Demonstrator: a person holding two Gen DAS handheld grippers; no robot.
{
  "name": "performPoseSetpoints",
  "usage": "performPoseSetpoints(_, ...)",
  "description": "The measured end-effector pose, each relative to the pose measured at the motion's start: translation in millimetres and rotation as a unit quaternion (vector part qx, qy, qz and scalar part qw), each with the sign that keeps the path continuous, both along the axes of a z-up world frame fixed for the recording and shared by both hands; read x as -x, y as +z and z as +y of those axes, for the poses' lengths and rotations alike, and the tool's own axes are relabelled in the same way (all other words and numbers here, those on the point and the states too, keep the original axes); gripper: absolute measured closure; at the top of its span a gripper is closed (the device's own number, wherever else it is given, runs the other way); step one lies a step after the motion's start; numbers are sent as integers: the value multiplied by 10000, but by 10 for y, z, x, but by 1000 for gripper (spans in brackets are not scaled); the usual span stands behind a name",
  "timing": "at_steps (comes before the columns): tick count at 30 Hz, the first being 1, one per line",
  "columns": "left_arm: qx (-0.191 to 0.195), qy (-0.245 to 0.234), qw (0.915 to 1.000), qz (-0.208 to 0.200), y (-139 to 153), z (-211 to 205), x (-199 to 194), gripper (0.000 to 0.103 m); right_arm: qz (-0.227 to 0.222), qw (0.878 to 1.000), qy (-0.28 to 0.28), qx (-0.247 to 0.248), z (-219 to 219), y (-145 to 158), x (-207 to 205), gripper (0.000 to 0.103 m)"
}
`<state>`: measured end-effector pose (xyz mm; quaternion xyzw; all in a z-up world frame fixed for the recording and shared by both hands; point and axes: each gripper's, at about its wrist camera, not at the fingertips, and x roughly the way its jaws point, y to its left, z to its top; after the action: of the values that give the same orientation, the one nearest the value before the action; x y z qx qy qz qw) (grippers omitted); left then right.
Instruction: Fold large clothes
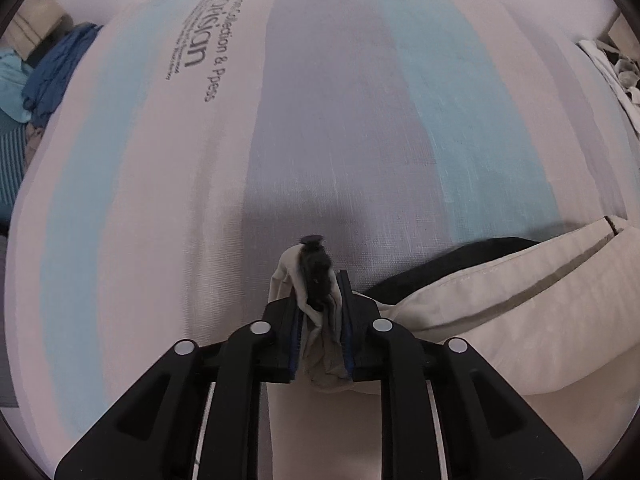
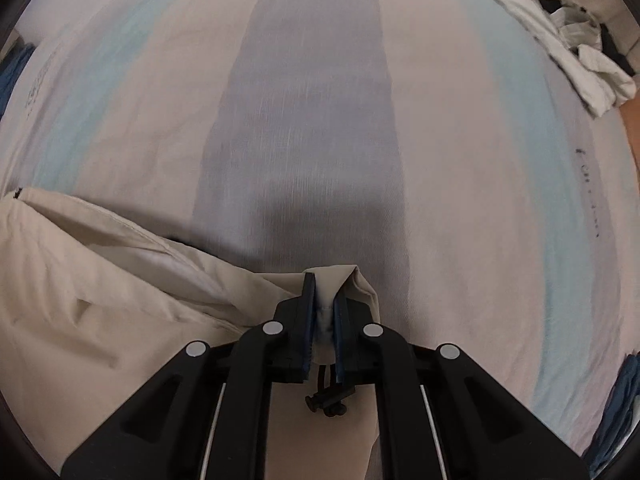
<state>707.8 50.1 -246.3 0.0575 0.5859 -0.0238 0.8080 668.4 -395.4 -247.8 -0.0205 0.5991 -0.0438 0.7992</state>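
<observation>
2 wrist fisheyes, each behind its claw, aimed steeply down, close over striped sheet (image 1: pixel 320 120); both share beige garment (image 2: pixel 100 280)

Striped bed sheet (image 1: pixel 360 120) as work surface: pale pink, light blue, grey bands, dark printed lettering (image 1: pixel 200 44) near its far left. Blue clothes pile (image 1: pixel 52 76) at left edge, crumpled white clothes (image 2: pixel 576 52) at far right corner. More blue fabric (image 2: pixel 624 400) at near right edge.
</observation>
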Motion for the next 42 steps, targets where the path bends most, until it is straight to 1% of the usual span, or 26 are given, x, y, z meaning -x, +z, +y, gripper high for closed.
performPoseSetpoints(2, -160, -31, 9999, -3, 36, -40, 32, 76, -15, 10000, -45, -3, 4, 36, 21, 90)
performPoseSetpoints(3, -155, -23, 9999, -13, 73, -46, 44, 73, -31, 10000, -55, -22, 7, 56, 39, 86)
performPoseSetpoints(5, -23, 92, 9999, -72, 170, -12, 49, 59, -171, 9997, -98, -134, 12, 121, 97, 78)
performPoseSetpoints(6, -39, 143, 9998, -138, 209, 10, 59, 48, -246, 9995, -112, -189, 5, 164, 117, 71)
performPoseSetpoints(7, -101, 198, 9993, -289, 268, 23, 66, 10, -330, 9990, -126, -268, -2, 216, 137, 67)
performPoseSetpoints(8, -151, 236, 9973, -686, 406, 35, 114, 6, -388, 9986, -130, -323, -18, 257, 157, 64)
performPoseSetpoints(9, -152, 213, 9959, -864, 479, 25, 138, 6, -449, 9984, -139, -304, 1, 306, 163, 58)
performPoseSetpoints(10, -161, 143, 9955, -927, 534, 2, 149, 6, -524, 9981, -145, -301, 2, 359, 172, 42)
performPoseSetpoints(11, -160, 61, 9957, -908, 577, -36, 160, 6, -663, 9972, -159, -302, 22, 419, 181, 32)
performPoseSetpoints(12, -146, 24, 9959, -898, 598, -60, 177, 6, -846, 9960, -182, -227, 40, 492, 219, 18)
performPoseSetpoints(13, -139, -32, 9959, -894, 624, -95, 202, 6, -1145, 9932, -161, -155, 67, 610, 268, 16)
performPoseSetpoints(15, -181, -151, 9953, -939, 679, -165, 261, 6, -1317, 9912, -53, -84, 126, 737, 285, 16)
performPoseSetpoints(17, -75, -201, 9951, -966, 754, -232, 308, 6, -1381, 9903, -15, -167, 177, 831, 333, 16)
performPoseSetpoints(19, 120, -212, 9952, -943, 823, -312, 353, 6, -1451, 9887, 166, -329, 303, 941, 423, 16)
performPoseSetpoints(22, 478, -382, 9936, -952, 938, -543, 485, 6, -1571, 9845, 504, -597, 541, 1081, 603, 16)
performPoseSetpoints(23, 551, -449, 9928, -966, 957, -608, 542, 6, -1557, 9837, 616, -662, 649, 1084, 624, 16)
performPoseSetpoints(24, 712, -554, 9910, -990, 977, -716, 619, 6, -1542, 9830, 686, -728, 658, 1094, 674, 16)
performPoseSetpoints(26, 942, -789, 9877, -962, 970, -940, 751, 6, -1481, 9816, 821, -886, 888, 1081, 753, 16)
performPoseSetpoints(28, 985, -1013, 9856, -925, 900, -1125, 849, 6, -1376, 9818, 867, -981, 1020, 1014, 801, 16)
performPoseSetpoints(29, 955, -1154, 9849, -863, 818, -1244, 890, 6, -1246, 9831, 875, -1018, 1093, 935, 811, 16)
performPoseSetpoints(32, 878, -1368, 9847, -621, 540, -1413, 882, 7, -952, 9867, 798, -1052, 1152, 695, 724, 16)
performPoseSetpoints(34, 824, -1299, 9871, -432, 332, -1436, 811, 7, -725, 9901, 652, -1010, 1155, 469, 648, 16)
performPoseSetpoints(35, 852, -1257, 9876, -393, 290, -1450, 817, 7, -588, 9915, 593, -998, 1237, 381, 675, 16)
performPoseSetpoints(37, 921, -1225, 9877, -318, 169, -1450, 767, 6, -386, 9931, 509, -987, 1268, 221, 634, 16)
performPoseSetpoints(39, 941, -1237, 9875, -256, 67, -1455, 726, 5, -309, 9937, 535, -934, 1298, 150, 592, 16)
performPoseSetpoints(42, 933, -1266, 9874, -182, -65, -1472, 695, 5, -186, 9947, 583, -822, 1333, 1, 531, 12)
